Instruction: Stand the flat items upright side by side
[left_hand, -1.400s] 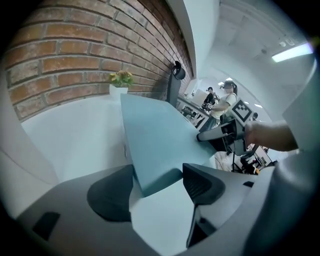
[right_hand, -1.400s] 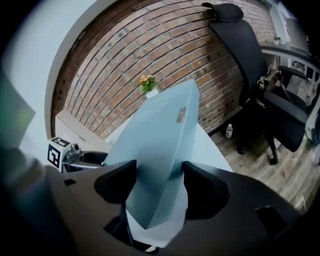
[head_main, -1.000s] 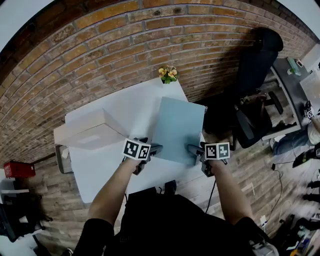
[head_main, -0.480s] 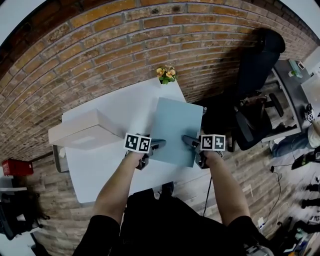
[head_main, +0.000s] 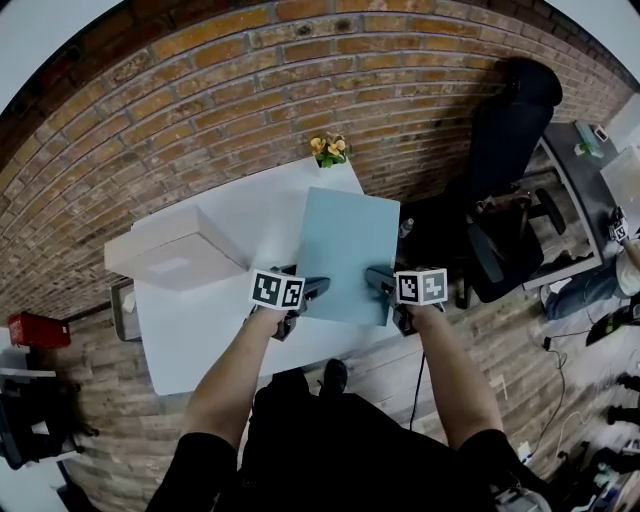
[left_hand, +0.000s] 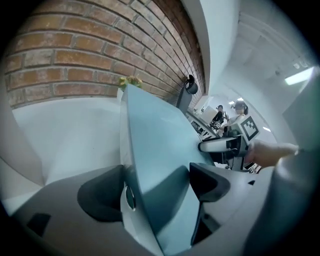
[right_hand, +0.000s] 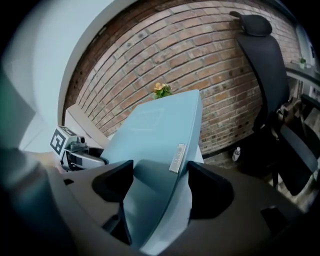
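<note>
While left gripper (head_main: 316, 289) and right gripper (head_main: 379, 282), jaws just tightened, clamp blue box (head_main: 345, 245) near corners, long axis runs wallward; white box (head_main: 178, 258) lies left.

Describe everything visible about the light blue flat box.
The light blue flat box is a thin rectangular case with a small silver tag on one side. It is held over the white table, near edge clamped by the left gripper and by the right gripper, whose jaws have just been closing on it.
</note>
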